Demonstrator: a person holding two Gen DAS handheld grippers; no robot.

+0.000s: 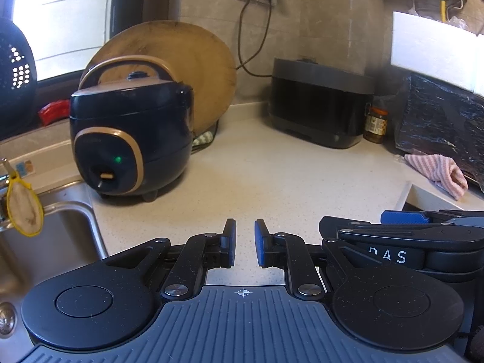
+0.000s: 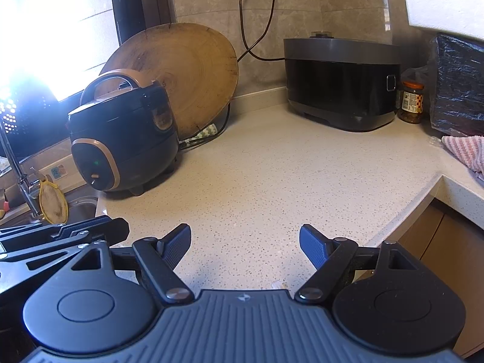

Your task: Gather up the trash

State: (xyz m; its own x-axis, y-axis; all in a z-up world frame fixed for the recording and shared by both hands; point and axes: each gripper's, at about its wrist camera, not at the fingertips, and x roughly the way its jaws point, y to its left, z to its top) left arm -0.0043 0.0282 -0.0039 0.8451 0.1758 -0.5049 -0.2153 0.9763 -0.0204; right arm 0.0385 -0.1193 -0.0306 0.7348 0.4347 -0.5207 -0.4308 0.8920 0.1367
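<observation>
**A:** Where's the trash?

**B:** All I can find is a small pale scrap (image 2: 276, 284). It lies on the speckled desk (image 2: 272, 181), close under the right gripper (image 2: 245, 242), behind its fingertips and nearer the right-hand finger. It's too small to tell what it is. A crinkled black plastic bag (image 2: 459, 90) stands at the far right of the desk.

**A:** And the grippers?

**B:** The right gripper's fingers are spread wide over bare desk with nothing between them. The left gripper (image 1: 245, 242) has its blue pads nearly together, with only a narrow slit between them, and that slit is empty too. The two grippers sit side by side, both angled down at the desk.

**A:** What's further out?

**B:** A pink striped cloth (image 1: 435, 172) is bunched on the desk in front of the bag. A jar with an orange lid (image 1: 375, 124) stands between the bag and a black cooker (image 1: 320, 106) in the back corner. On the left there's a dark blue rice cooker (image 1: 130, 139) showing a green light, and a round wooden chopping board (image 1: 187, 69) is propped upright behind it. Left of that is a steel sink (image 1: 60, 227), with a yellow-rimmed strainer (image 1: 24, 208) hanging over it.
</observation>
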